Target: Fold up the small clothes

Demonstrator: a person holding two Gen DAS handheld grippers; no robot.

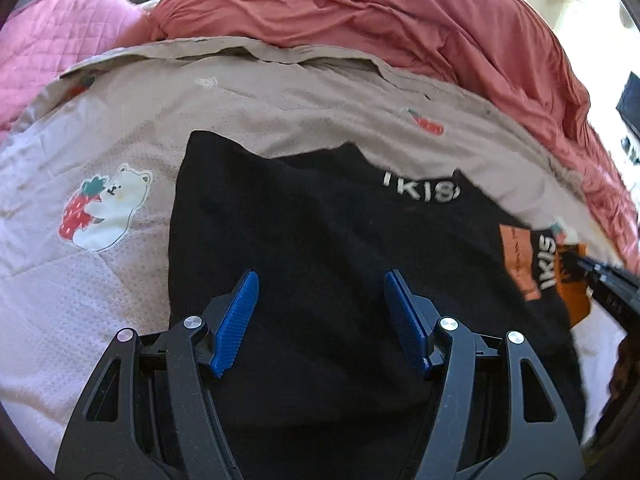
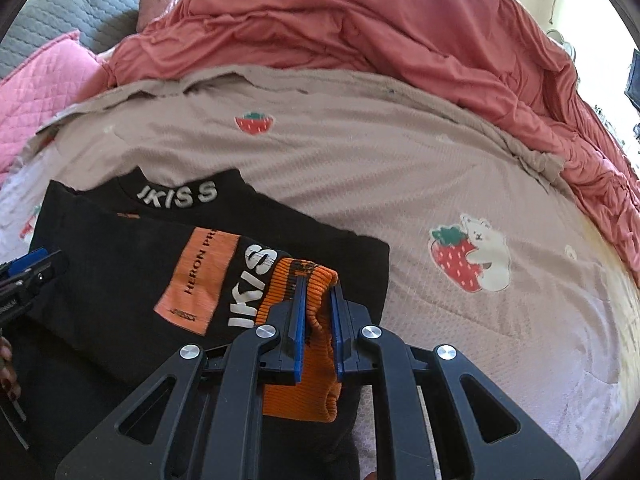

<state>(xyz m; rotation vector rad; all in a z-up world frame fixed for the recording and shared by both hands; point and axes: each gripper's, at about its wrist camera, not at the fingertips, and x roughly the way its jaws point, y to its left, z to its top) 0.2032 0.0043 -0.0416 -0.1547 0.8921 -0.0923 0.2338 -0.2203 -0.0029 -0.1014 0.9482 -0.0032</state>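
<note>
A small black sweater [image 1: 320, 220] with white "IKISS" lettering and an orange patch [image 2: 200, 276] lies on the bed. My left gripper [image 1: 320, 280] is open just above the sweater's body, holding nothing. My right gripper [image 2: 318, 284] is shut on the orange ribbed cuff [image 2: 316, 344] of the sweater's sleeve, which lies folded across the sweater's right side. The right gripper also shows at the right edge of the left wrist view [image 1: 600, 276], and the left gripper at the left edge of the right wrist view [image 2: 28, 268].
The sweater rests on a beige bedspread [image 2: 380, 168] printed with strawberries and bears. A bunched salmon-red duvet [image 2: 380, 32] lies behind it. A pink quilted pillow [image 1: 60, 40] sits at the far left.
</note>
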